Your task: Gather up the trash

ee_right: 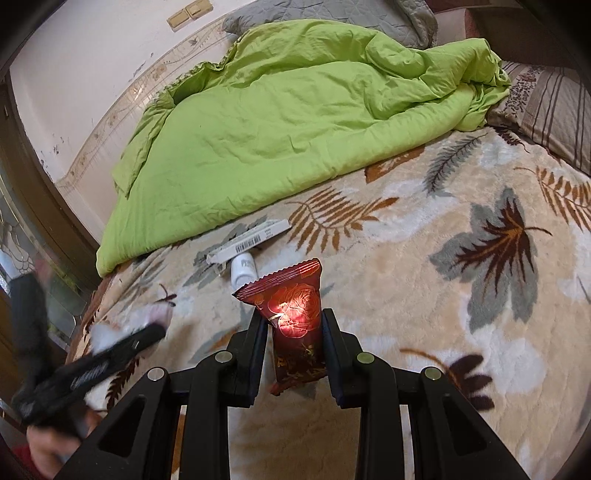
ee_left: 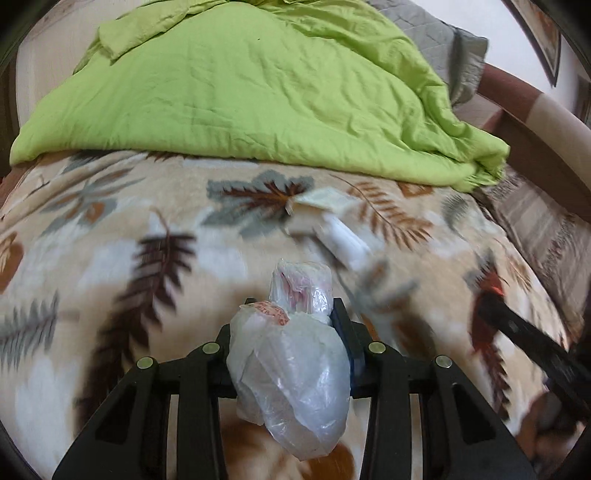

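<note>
My left gripper [ee_left: 295, 317] is shut on a crumpled clear plastic bag [ee_left: 291, 369], which bulges out above and below the jaws. My right gripper [ee_right: 293, 325] is shut on a dark red snack wrapper [ee_right: 295, 310] held upright. Both hover over a leaf-patterned blanket [ee_right: 424, 295]. A flat white box with a barcode [ee_right: 251, 240] and a small white bottle [ee_right: 243, 271] lie on the blanket ahead. They are blurred in the left wrist view, the box [ee_left: 314, 210] beside the bottle [ee_left: 347, 243]. The left gripper [ee_right: 159, 328] shows blurred at the lower left of the right wrist view.
A rumpled green duvet [ee_left: 240, 92] covers the far half of the bed. A striped pillow [ee_right: 554, 107] lies at the right, a grey quilted one [ee_right: 332, 14] behind. The wall and a wooden frame [ee_right: 44, 206] border the left.
</note>
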